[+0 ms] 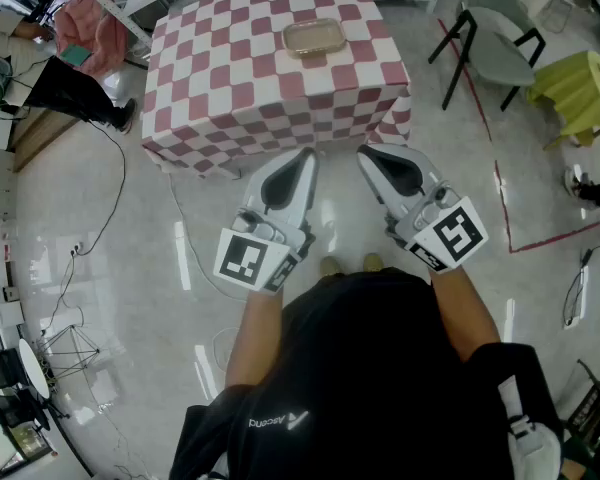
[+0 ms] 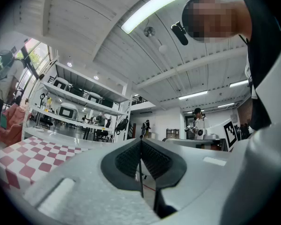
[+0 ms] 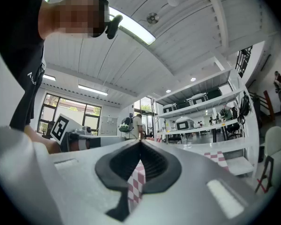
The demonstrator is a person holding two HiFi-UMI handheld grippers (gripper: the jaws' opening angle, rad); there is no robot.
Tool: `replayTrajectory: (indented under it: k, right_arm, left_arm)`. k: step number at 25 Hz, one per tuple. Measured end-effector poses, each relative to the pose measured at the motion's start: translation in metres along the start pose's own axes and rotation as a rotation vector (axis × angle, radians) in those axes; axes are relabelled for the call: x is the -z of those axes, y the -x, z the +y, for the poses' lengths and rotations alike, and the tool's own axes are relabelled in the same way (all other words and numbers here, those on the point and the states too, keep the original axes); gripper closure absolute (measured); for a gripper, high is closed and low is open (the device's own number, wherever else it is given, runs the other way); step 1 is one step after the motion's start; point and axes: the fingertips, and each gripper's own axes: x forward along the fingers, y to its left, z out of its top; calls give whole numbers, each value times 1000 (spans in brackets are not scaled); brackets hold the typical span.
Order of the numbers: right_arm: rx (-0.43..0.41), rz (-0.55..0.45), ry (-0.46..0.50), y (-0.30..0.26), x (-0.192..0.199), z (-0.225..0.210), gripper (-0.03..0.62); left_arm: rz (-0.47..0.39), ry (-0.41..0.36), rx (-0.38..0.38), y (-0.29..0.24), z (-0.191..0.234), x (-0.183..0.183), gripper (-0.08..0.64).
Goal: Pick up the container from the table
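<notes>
Tan, one container (image 1: 314,37) tops one table (image 1: 230,88); left claw (image 1: 306,157), right claw (image 1: 364,153) closed.

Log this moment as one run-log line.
left gripper: shut, empty | right gripper: shut, empty | container: on checkered table, untouched

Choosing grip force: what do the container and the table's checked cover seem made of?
The container looks like pale beige plastic, smooth with a faint sheen: rounded corners and a raised rim; too small to be sure. The checked cover seems soft cloth or thin vinyl, matte: it drapes over the edges and folds at the corners.
</notes>
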Motion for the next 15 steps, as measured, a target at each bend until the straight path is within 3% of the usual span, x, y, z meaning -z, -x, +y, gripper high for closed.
replayTrajectory:
  k: [9,15]
  right_arm:
    - [24,-17,-48,-33,10,7,592]
    - [79,33,3,-53,23,-4,591]
  left_arm:
    - [-13,17,17,17,36,1,549]
    - [-16,9,47,23,66,2,551]
